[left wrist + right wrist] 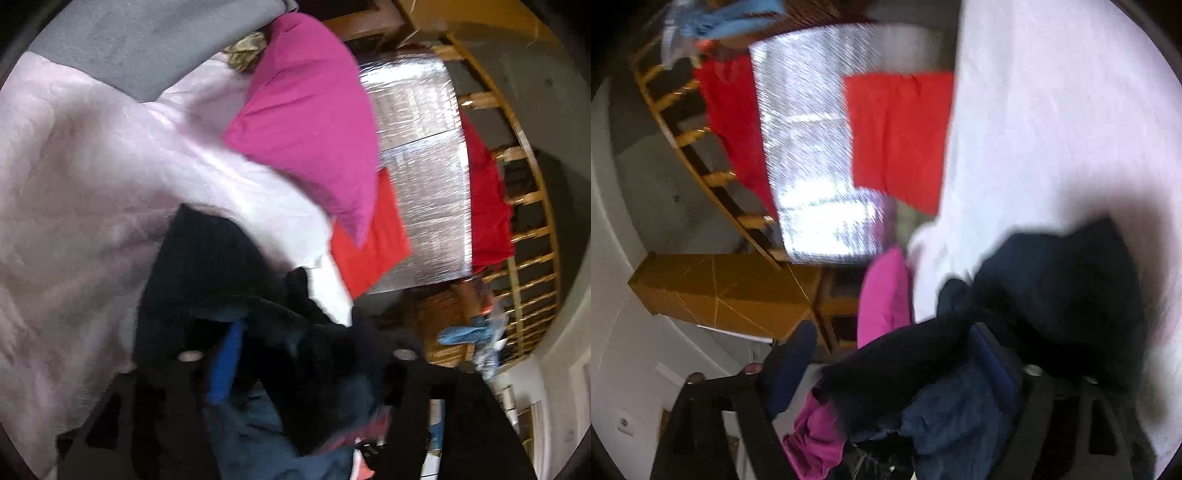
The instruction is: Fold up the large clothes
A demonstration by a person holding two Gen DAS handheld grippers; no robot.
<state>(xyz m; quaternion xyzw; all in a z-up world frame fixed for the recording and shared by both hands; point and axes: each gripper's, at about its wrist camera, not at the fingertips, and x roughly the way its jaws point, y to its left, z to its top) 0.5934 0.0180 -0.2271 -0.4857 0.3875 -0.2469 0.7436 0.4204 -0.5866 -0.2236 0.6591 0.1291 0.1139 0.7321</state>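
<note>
Both my wrist views are smeared with motion blur, so fine detail is hard to read. On the left wrist view, my left gripper (295, 356) sits at the near edge with a dark navy garment (218, 266) bunched between and over its fingers; a blue strip of fabric runs down beside the left finger. The cloth fills the gap, but I cannot tell whether the jaws are clamped on it or merely draped by it. The garment rests against a pale pink blanket (74, 184) that covers the left side of the scene. A magenta cloth (310, 122) lies farther away, overlapping a folded red cloth (373, 240). Both sit by a silver foil-covered surface (424, 166), with a wooden railing (524, 206) at the far right.

On the right wrist view, my right gripper (897, 373) stands fairly wide, its left finger (790, 365) bare and apart from the cloth. The same navy garment is heaped against the right finger and over the pale blanket. I cannot tell if it is gripped. A brown cardboard box (731, 295) sits on the left, below the foil surface
</note>
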